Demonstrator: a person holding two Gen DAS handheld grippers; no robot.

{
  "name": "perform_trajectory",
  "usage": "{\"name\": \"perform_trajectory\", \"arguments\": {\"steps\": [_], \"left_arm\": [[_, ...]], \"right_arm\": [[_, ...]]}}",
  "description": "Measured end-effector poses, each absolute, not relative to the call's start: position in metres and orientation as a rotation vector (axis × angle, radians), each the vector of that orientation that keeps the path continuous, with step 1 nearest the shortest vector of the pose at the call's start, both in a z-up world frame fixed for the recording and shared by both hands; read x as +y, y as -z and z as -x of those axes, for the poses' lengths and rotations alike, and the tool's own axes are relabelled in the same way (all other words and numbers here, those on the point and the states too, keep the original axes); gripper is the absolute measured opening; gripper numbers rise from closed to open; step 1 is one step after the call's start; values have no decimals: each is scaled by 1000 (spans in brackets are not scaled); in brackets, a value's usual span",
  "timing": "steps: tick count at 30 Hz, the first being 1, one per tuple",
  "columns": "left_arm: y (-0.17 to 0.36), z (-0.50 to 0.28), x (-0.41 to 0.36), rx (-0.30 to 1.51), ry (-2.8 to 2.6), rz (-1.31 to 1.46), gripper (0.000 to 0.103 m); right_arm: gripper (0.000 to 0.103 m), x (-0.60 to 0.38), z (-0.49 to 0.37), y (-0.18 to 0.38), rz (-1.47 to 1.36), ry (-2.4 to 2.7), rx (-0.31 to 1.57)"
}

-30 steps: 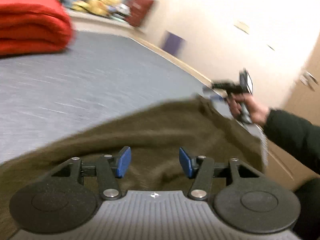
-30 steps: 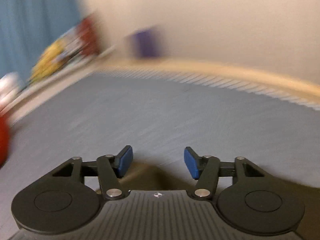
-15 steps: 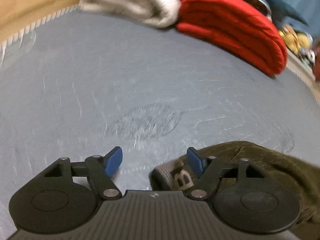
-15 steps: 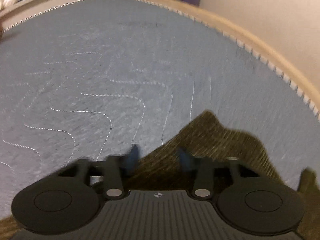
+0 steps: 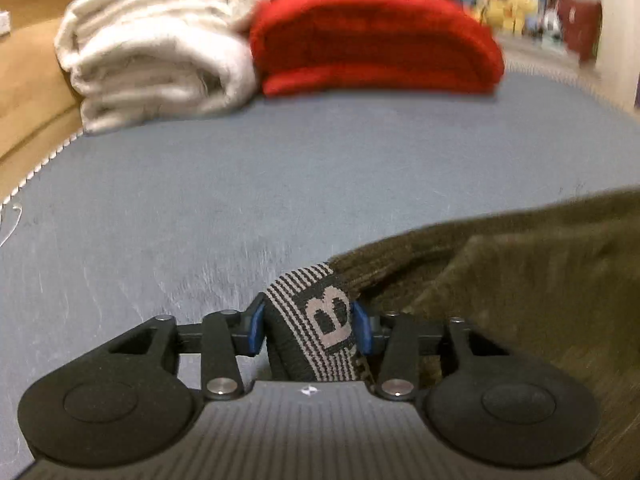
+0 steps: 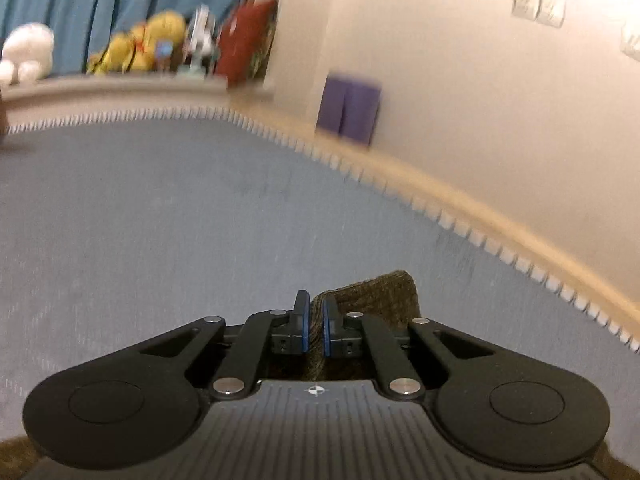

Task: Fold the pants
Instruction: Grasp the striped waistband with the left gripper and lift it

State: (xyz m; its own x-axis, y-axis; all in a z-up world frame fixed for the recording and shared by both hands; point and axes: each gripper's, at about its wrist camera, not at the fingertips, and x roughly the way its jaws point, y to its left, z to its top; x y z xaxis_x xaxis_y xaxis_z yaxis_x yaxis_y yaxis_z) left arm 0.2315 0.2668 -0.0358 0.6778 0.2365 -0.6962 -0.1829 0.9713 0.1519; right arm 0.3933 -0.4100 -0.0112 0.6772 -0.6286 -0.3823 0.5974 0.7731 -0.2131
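Olive-brown corduroy pants (image 5: 520, 280) lie on a grey-blue mattress (image 5: 240, 184), spreading to the right in the left wrist view. My left gripper (image 5: 307, 326) is shut on the striped elastic waistband (image 5: 320, 312) with a letter B on it. In the right wrist view my right gripper (image 6: 314, 326) is shut on a fold of the pants fabric (image 6: 372, 288), which sticks up just past the fingertips. The rest of the pants is hidden under the right gripper's body.
A folded white blanket (image 5: 160, 48) and a folded red blanket (image 5: 376, 36) sit at the far end of the mattress. A wooden bed frame edge (image 6: 480, 204) runs along the wall. Stuffed toys (image 6: 136, 44) and a purple object (image 6: 352, 108) stand beyond.
Both grippers were open and have closed on the pants: the left on the waistband, the right on a fabric fold. Both cameras have swung to new headings.
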Motion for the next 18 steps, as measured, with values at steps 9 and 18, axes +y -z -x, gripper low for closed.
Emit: {"name": "perform_trajectory", "arguments": {"steps": [9,18], "left_arm": [[-9,-201,220,762,-360,-186,76],[-60,-129,193,796,-174,49,34]], "right_arm": [[34,-409,-342,-21,77,645,535],[56,-318,-202,-128,-3,321,370]]}}
